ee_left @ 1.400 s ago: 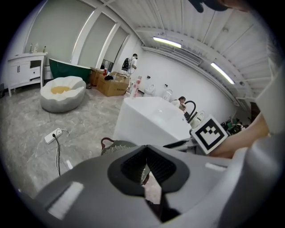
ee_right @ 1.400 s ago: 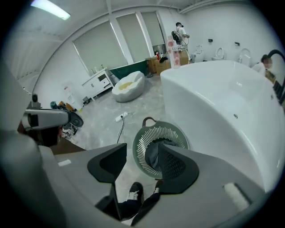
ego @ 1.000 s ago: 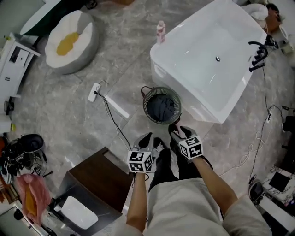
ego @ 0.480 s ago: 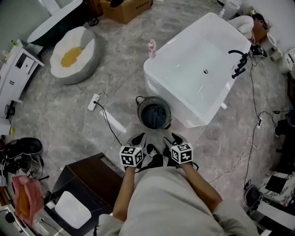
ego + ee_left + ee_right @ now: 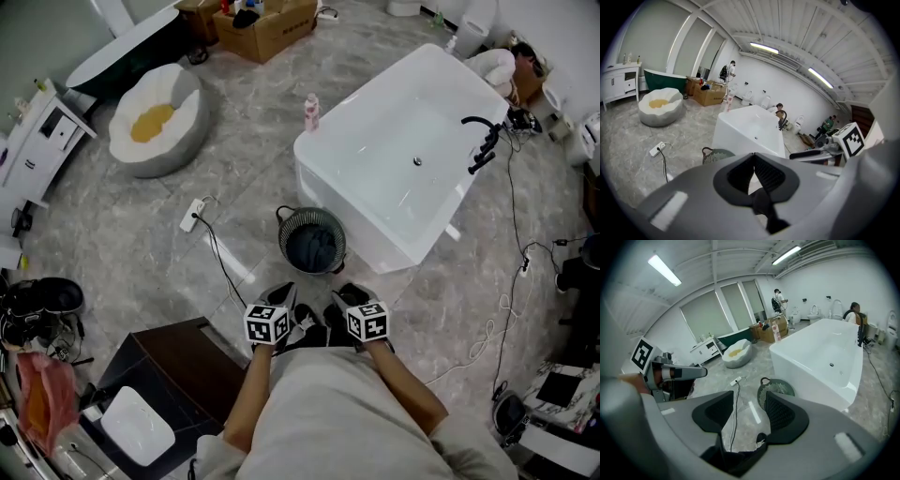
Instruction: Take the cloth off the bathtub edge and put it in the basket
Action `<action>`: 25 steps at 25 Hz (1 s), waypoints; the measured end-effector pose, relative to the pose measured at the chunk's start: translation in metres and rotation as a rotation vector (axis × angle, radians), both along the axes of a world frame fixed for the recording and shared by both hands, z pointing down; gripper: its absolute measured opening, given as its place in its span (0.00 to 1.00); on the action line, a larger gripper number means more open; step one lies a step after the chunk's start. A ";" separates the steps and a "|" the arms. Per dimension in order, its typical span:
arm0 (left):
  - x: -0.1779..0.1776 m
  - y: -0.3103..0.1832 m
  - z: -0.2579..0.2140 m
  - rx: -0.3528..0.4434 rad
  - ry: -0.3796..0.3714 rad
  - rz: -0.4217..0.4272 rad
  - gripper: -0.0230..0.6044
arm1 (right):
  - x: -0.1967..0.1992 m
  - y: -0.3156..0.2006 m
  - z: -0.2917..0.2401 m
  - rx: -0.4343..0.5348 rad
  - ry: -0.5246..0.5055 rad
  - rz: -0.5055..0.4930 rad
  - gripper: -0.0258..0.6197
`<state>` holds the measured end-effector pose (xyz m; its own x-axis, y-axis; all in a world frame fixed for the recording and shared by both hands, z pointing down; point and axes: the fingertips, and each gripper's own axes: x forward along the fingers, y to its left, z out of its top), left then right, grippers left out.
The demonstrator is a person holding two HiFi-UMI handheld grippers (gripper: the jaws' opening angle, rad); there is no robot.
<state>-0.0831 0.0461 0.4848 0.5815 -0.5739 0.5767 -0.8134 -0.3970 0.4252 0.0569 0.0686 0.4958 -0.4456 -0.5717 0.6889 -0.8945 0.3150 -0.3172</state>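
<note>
The dark cloth (image 5: 315, 249) lies bunched inside the round wire basket (image 5: 292, 222), which stands on the marble floor (image 5: 141, 234) just beside the near corner of the white bathtub (image 5: 330, 167). The tub's rim is bare, with a black tap (image 5: 482, 143) at its far side. Both grippers hover close to the person's body, short of the basket. The left gripper (image 5: 282, 294) has its jaws pressed together with nothing between them. The right gripper (image 5: 346, 294) has its jaws parted and empty. A pink bottle (image 5: 311, 111) stands by the tub's far corner, and a white power strip (image 5: 193, 214) lies to the basket's left
</note>
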 end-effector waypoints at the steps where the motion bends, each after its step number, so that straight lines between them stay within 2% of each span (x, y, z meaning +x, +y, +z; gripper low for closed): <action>1: 0.000 0.001 -0.001 0.002 -0.002 0.001 0.13 | -0.001 0.001 0.000 0.001 -0.001 -0.001 0.37; 13: 0.002 -0.012 -0.010 0.029 -0.047 0.025 0.13 | -0.014 -0.015 -0.002 0.026 -0.034 -0.060 0.37; 19: 0.006 -0.023 -0.014 0.035 -0.059 0.036 0.13 | 0.004 -0.036 -0.010 0.044 -0.046 0.004 0.37; 25: 0.014 -0.027 -0.014 0.037 -0.061 0.057 0.13 | 0.005 -0.038 -0.009 0.041 -0.038 -0.004 0.37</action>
